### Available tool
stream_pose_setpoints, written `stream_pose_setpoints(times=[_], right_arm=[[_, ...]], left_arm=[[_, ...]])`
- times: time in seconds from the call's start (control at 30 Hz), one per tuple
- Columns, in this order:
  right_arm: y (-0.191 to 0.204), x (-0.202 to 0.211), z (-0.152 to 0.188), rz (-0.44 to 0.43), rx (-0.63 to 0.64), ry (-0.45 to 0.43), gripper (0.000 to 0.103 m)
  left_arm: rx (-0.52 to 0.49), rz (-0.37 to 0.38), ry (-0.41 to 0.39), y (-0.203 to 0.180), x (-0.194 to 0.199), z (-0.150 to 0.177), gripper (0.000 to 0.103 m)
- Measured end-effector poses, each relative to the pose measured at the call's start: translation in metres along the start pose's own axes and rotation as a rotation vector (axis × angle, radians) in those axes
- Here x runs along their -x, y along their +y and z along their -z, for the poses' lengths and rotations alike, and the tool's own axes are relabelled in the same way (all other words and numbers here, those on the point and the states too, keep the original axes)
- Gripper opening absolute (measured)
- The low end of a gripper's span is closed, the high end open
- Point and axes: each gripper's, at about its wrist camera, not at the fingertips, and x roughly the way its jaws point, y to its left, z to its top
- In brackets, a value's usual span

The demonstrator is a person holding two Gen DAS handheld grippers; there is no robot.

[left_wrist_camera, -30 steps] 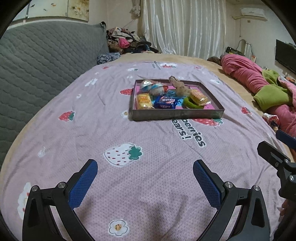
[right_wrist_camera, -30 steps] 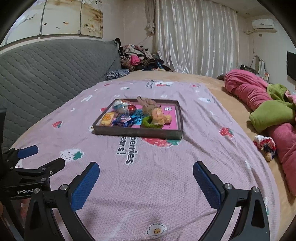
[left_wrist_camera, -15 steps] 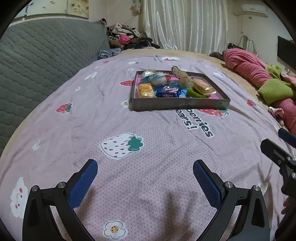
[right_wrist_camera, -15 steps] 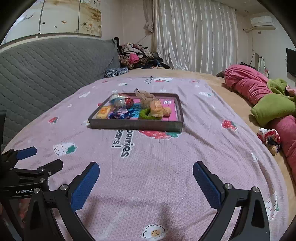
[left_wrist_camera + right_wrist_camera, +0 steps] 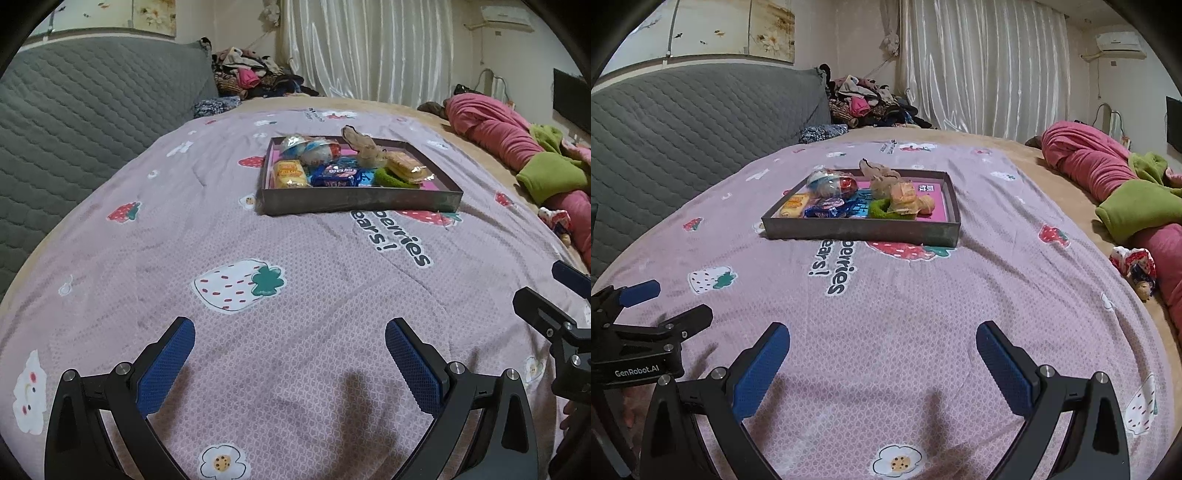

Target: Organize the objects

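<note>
Your left gripper (image 5: 288, 354) has its jaws spread wide with nothing between them, only the pink strawberry-print bedspread (image 5: 303, 295) below. Your right gripper (image 5: 882, 354) is the same: jaws wide apart and empty over the spread. The two tools sit side by side, each showing at the edge of the other's view.

Take the tray (image 5: 354, 199) as your landmark. It is a shallow dark box with a pink floor, lying flat on the bedspread well ahead of both grippers, a little to the right of the left one and a little to the left of the right one. Nothing lies between your jaws and its near wall except bare cloth and the printed lettering.

Inside the tray, toward its left end, lies a yellow packet (image 5: 290, 173); behind it sit two round foil-topped cups (image 5: 314, 149). A blue wrapper (image 5: 334, 176) lies at the middle of the near wall. Right of that is a green ring (image 5: 388, 179) with a wrapped cracker (image 5: 404, 168) resting on it. A beige plush (image 5: 364, 147) sticks up above the far rim.

Left of the tray runs a grey quilted headboard (image 5: 74, 122). Beyond the tray is a heap of clothes (image 5: 251, 79) and white curtains (image 5: 369, 51). Right of the tray, off the spread, lie rolled pink and green blankets (image 5: 1123, 184) and, nearer you, a small doll (image 5: 1134, 264).
</note>
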Motion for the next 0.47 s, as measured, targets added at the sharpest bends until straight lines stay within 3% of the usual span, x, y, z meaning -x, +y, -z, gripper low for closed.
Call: stream_pose_setpoints(times=[0.47], right_arm=[[-0.0037, -0.0048, 0.0009, 0.012, -0.005, 0.007, 0.102]], left_arm=[[-0.022, -0.013, 0.001, -0.0068, -0.0063, 0.0010, 0.103]])
